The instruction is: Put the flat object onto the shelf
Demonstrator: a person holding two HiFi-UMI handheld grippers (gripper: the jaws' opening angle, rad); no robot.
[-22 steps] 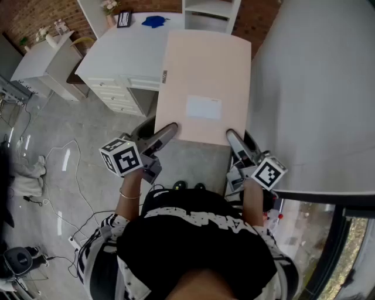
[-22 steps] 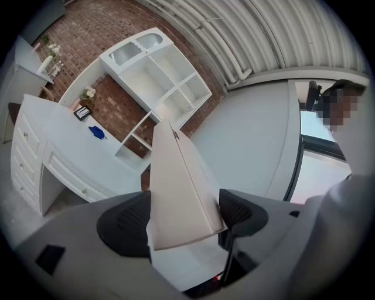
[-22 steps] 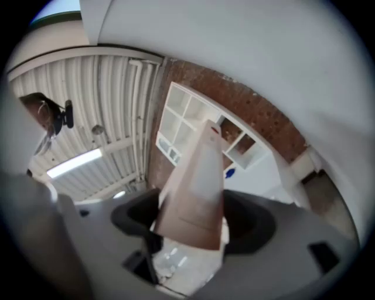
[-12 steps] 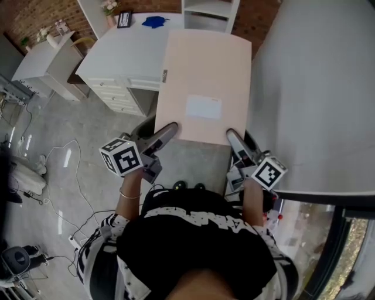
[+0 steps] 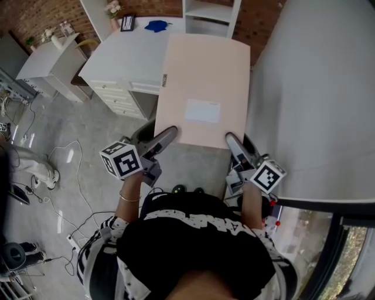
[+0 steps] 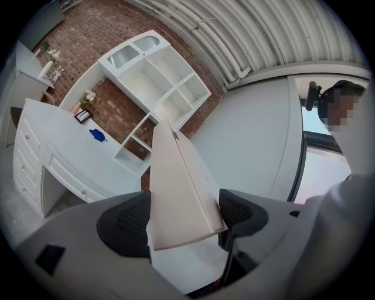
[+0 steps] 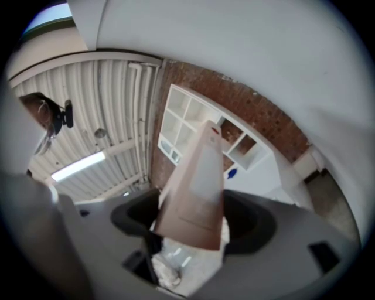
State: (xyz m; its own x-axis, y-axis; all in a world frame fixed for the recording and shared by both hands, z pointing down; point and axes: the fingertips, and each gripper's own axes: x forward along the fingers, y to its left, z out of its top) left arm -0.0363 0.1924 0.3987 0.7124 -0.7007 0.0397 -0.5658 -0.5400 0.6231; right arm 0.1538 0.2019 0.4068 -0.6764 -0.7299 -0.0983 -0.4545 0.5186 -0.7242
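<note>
both left gripper and right gripper clamp the flat box, so carry it level toward the shelf at twelve o'clock.

Bright, even daylight fills the head view, with pale glare patches on the grey floor and soft shadows. Both gripper views are round fisheye pictures with black corners and bent lines. The right gripper view is dimmer and softer: the flat object looks blurred, and a ceiling light strip glows.

Home study: white desk, cube shelf, brick wall.
</note>
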